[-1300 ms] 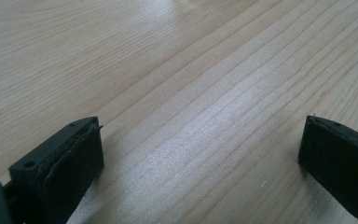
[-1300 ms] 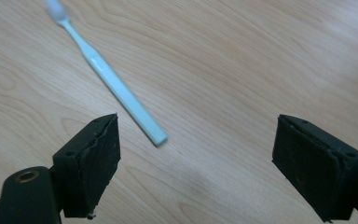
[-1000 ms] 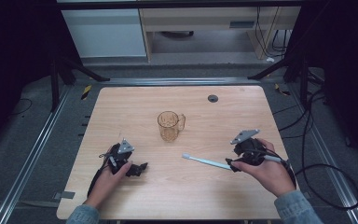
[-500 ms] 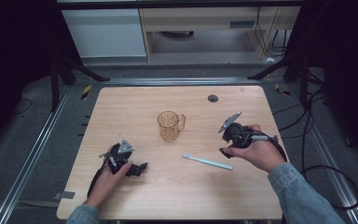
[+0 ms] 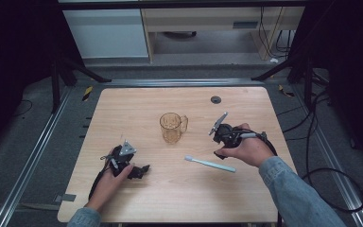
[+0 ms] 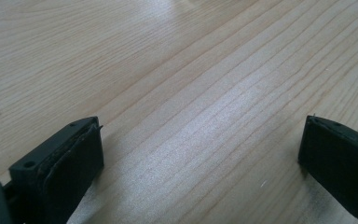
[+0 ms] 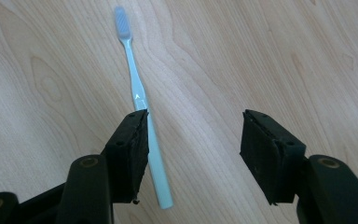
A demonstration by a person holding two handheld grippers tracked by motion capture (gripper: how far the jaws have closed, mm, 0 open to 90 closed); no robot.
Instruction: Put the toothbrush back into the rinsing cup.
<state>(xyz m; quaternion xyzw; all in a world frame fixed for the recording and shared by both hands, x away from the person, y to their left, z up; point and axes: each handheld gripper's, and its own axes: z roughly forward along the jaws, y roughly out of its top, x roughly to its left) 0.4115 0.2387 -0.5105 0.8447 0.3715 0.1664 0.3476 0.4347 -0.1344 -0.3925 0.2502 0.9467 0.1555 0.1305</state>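
Pale wood desk (image 5: 137, 106), light grain, rounded corners, a small dark round grommet (image 5: 216, 99) near the far edge.

Left hand (image 5: 109, 177) comes in from the near-left corner, forearm angled toward the desk centre, holding the left gripper (image 5: 139, 171) low over the near-left part of the desk with its grey three-cornered plate (image 5: 126, 149) uppermost. Left gripper view: fingers (image 6: 70, 158) spread wide, bare wood between them, nothing held.

Right hand (image 5: 240, 149) reaches in from the near right, denim sleeve (image 5: 298, 194) on the forearm, knuckles up, wrist turned so the right gripper (image 5: 220, 151) points down and toward the near-left. Right gripper view: fingers (image 7: 133, 144) spread, not pinching anything.

Light blue toothbrush (image 7: 140, 100) lies flat on the desk, just left of and nearer than the right hand, brush head toward the left. In the right gripper view its handle passes just beside one finger; contact cannot be told.

Clear amber mug (image 5: 172, 127) stands upright at desk centre, handle to the right, apart from both grippers.

Room: dark grey floor, metal rails (image 5: 28, 156) either side of the desk, black cables (image 5: 321, 165) on the right, pale cabinets (image 5: 108, 33) beyond.
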